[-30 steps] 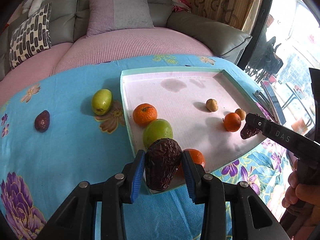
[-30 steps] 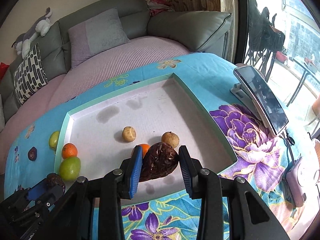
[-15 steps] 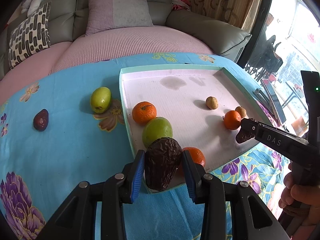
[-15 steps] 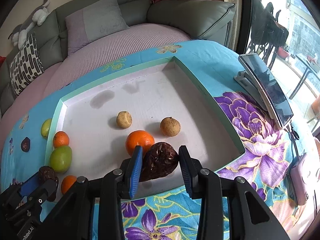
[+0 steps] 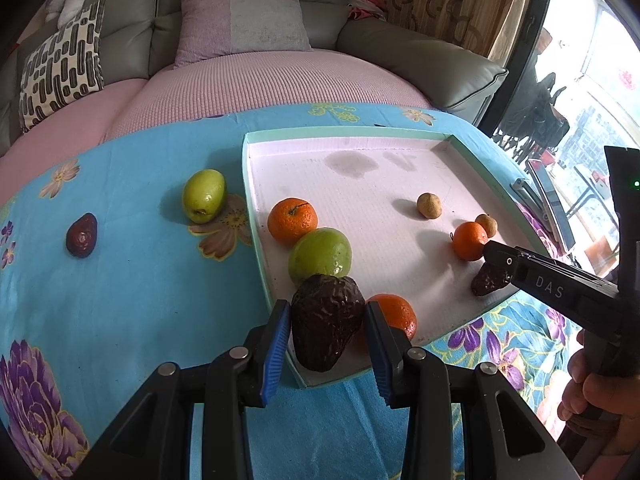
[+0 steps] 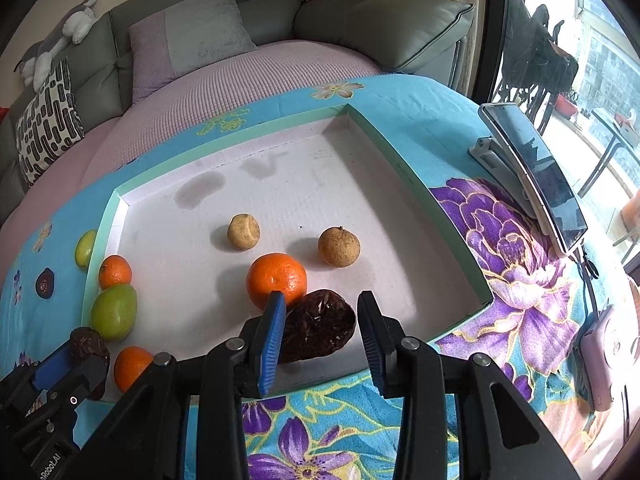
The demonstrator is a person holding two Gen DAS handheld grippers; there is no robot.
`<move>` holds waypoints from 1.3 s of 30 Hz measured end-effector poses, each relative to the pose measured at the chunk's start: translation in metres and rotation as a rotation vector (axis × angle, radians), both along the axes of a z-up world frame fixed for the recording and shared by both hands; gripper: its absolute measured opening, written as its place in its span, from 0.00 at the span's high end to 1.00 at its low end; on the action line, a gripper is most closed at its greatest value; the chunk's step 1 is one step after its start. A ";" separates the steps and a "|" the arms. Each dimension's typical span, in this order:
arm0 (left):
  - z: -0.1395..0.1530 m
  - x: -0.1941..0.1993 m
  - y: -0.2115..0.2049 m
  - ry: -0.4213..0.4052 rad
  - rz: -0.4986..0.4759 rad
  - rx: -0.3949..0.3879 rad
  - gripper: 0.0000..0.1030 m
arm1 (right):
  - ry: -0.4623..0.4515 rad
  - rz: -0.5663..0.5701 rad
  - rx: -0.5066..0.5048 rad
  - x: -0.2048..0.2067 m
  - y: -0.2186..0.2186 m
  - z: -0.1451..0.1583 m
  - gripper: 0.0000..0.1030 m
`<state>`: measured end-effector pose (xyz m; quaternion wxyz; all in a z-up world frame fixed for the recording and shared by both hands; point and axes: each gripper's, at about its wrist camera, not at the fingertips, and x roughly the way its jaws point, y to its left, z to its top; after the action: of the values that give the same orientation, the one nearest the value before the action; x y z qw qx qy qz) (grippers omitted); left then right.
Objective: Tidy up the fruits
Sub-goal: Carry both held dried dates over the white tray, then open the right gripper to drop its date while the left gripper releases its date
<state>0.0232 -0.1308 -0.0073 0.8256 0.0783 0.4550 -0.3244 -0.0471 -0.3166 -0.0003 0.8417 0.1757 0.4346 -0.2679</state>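
Nearest to me, the left gripper (image 5: 326, 338) tilts steeply down over the near corner of the tray (image 5: 460, 139), its blue pads pressed on either side of a dark wrinkled fruit (image 5: 326, 320) held upright. Just beyond it, inside the tray, an orange (image 5: 394, 314) lies touching the near wall, with a green fruit (image 5: 320, 256) and a second orange (image 5: 292, 220) in a line behind.

To the right, a hand (image 5: 596, 388) grips the handle of the right gripper (image 6: 320, 324), which also slants down over the near edge. Its fingers stand narrowly apart around a second dark fruit (image 6: 318, 330); the left pad touches it, but a slim gap shows at the right pad, and whether it is squeezed I cannot tell. The fruit hangs low over the tray floor, just in front of a third orange (image 6: 276, 280).

Farther in sit two small tan fruits (image 6: 244, 232), apart from each other. Out on the blue flowered cloth (image 5: 120, 300), left of the tray, lie another green fruit (image 5: 203, 196) and a small dark one (image 5: 82, 235). A phone on a stand (image 6: 532, 176) stands to the right, a grey sofa (image 5: 248, 4) beyond.
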 end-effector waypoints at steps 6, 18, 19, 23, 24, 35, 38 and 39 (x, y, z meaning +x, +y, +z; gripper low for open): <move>-0.002 -0.001 -0.002 0.002 -0.004 0.007 0.61 | 0.003 0.002 -0.004 0.000 0.000 0.000 0.62; 0.003 0.000 0.001 0.016 0.004 0.002 0.61 | 0.004 0.006 -0.001 0.000 0.001 0.000 0.62; 0.003 0.000 0.002 0.016 0.004 0.000 0.60 | 0.005 0.008 -0.002 0.000 0.001 0.000 0.62; 0.007 0.000 0.005 0.006 0.012 0.001 0.60 | 0.002 0.014 -0.005 0.000 0.002 0.001 0.62; 0.008 0.001 0.006 0.006 0.015 0.000 0.59 | 0.001 0.015 -0.008 0.000 0.002 0.001 0.61; 0.027 0.008 0.031 -0.038 0.083 -0.033 0.47 | -0.033 0.029 -0.032 0.000 0.009 0.013 0.38; 0.027 0.018 0.046 -0.042 0.152 -0.024 0.42 | -0.045 0.041 -0.035 0.001 0.011 0.015 0.35; 0.025 0.022 0.052 -0.039 0.181 -0.017 0.41 | -0.049 0.047 -0.035 0.002 0.012 0.016 0.34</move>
<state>0.0456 -0.0788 0.0175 0.8609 0.0362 0.4412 -0.2507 -0.0452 -0.3041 0.0156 0.8609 0.1573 0.4133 -0.2514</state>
